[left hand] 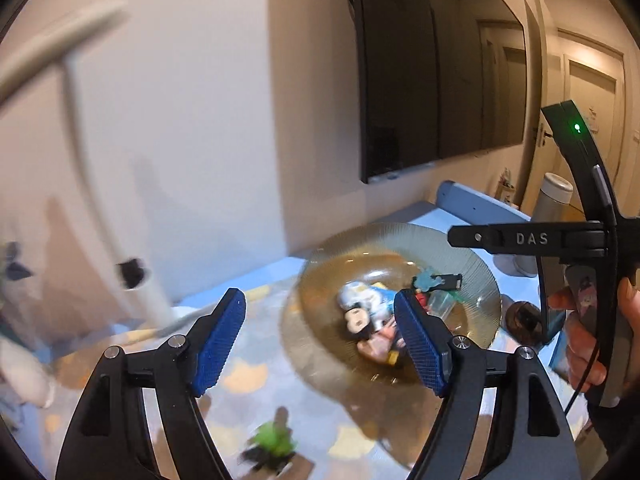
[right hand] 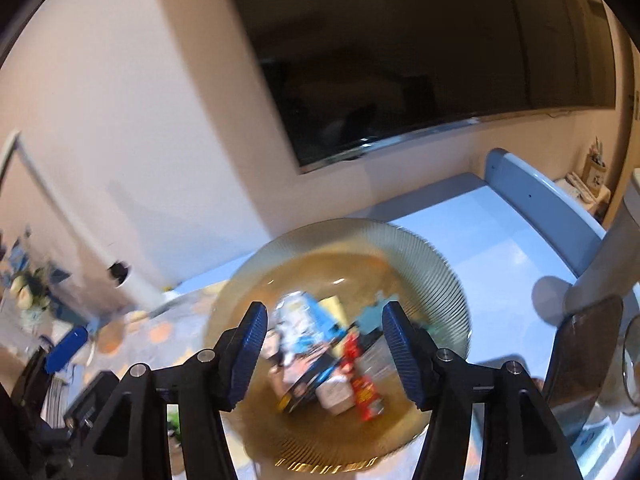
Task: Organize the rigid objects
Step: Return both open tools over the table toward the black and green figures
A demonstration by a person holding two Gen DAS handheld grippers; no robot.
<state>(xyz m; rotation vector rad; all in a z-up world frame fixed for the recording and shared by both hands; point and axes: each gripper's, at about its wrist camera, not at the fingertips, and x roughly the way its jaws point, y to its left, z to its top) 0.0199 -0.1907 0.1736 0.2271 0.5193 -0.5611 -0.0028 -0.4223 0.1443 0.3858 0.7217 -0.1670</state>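
Note:
A ribbed amber glass plate (left hand: 476,272) (right hand: 444,276) sits on the light blue table and holds several small toys, among them a doll figure (left hand: 360,320) and a red piece (right hand: 366,392). My left gripper (left hand: 320,340) is open and empty, above the table just left of the plate. A green toy (left hand: 272,440) lies on the table below it. My right gripper (right hand: 324,352) is open and empty, hovering over the toys in the plate. The right gripper's black body (left hand: 592,240) shows in the left wrist view at the right. Both views are blurred.
A dark TV screen (left hand: 436,68) hangs on the wall behind. A blue headboard-like panel (right hand: 536,196) edges the table's far right. A white cylinder (left hand: 556,196), a dark round object (left hand: 524,320) and a dark flat panel (right hand: 584,356) stand to the right. A white lamp arm (left hand: 80,120) rises at left.

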